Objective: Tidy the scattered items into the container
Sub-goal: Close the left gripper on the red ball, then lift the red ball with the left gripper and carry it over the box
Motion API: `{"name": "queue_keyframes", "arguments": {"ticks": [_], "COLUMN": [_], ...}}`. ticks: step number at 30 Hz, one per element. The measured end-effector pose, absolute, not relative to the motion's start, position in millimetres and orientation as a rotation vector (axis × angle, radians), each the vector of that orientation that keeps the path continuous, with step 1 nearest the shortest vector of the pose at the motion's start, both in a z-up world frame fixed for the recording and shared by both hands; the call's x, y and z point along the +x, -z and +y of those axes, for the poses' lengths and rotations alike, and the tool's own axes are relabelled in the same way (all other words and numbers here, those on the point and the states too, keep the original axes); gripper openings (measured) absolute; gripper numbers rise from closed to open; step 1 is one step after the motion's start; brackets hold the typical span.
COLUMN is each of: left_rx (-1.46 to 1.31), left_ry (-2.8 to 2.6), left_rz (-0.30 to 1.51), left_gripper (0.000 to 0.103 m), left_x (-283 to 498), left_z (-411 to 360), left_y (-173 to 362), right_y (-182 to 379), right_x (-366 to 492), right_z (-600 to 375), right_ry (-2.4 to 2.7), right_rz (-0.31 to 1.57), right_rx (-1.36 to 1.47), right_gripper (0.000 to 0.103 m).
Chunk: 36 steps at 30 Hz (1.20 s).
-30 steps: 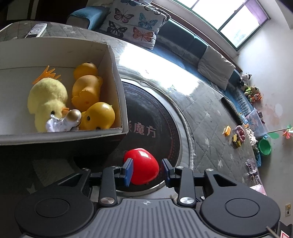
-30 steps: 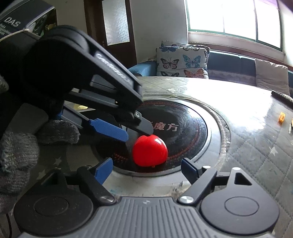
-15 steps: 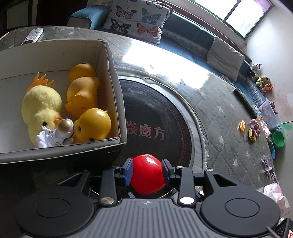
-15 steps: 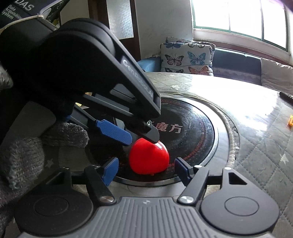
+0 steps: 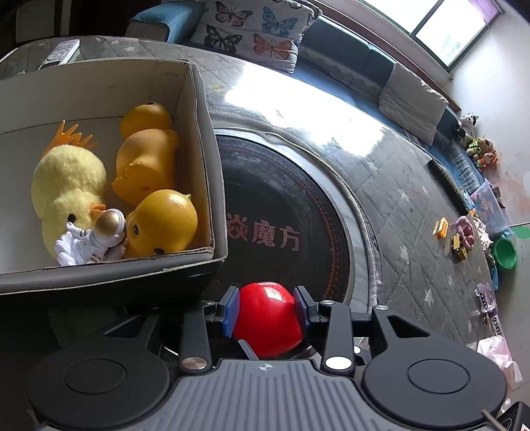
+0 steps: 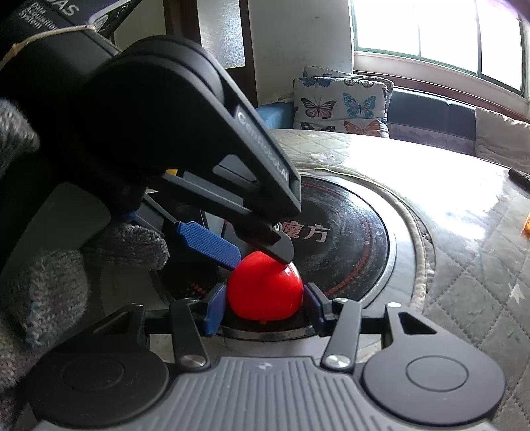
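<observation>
We see both grippers clamped on the glossy red plastic ball (image 5: 266,320) at six o'clock of the black hob disc (image 5: 291,212): left gripper (image 5: 266,310), right gripper (image 6: 265,306). It looks light and slick (likely hollow); grip its widest girth. Cardboard box (image 5: 217,185) sits at ten o'clock.

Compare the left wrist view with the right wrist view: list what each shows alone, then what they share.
Only the left wrist view shows the cardboard box holding a plush duck, rubber ducks and an astronaut figure, plus small toys at the table's far edge.

Only the right wrist view shows the left gripper from outside, the gloved hand holding it, and the right gripper, its blue pads flanking the ball.

Both show the red ball, the black round cooktop, the butterfly cushion and the window.
</observation>
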State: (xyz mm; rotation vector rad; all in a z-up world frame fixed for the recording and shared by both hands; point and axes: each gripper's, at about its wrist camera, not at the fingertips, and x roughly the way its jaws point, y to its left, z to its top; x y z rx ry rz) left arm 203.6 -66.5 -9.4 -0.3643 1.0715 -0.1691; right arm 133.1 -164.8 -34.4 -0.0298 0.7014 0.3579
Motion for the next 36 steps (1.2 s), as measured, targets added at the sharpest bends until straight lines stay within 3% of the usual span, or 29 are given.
{"name": "queue_keyframes", "arguments": {"ticks": [14, 23, 27, 36], "left_rx": [-0.36, -0.332, -0.302, -0.232], "left_ry": [0.194, 0.212, 0.219, 0.222], "left_rz": [1.134, 1.149, 1.174, 1.168], "left_gripper": [0.041, 0.045, 0.053, 0.054], "left_x": [189, 185, 187, 184], "left_z": [-62, -66, -72, -82], "left_y": [7, 7, 11, 10], "right_y": [34, 35, 36, 39], "right_x": [113, 109, 109, 105], "right_z": [-166, -167, -167, -170], "right_ry": [-0.372, -0.368, -0.369, -0.363], "right_rz": [0.71, 0.704, 0.703, 0.699], "right_rx": [-0.035, -0.041, -0.036, -0.019], "right_gripper": [0.051, 0.051, 0.051, 0.051]}}
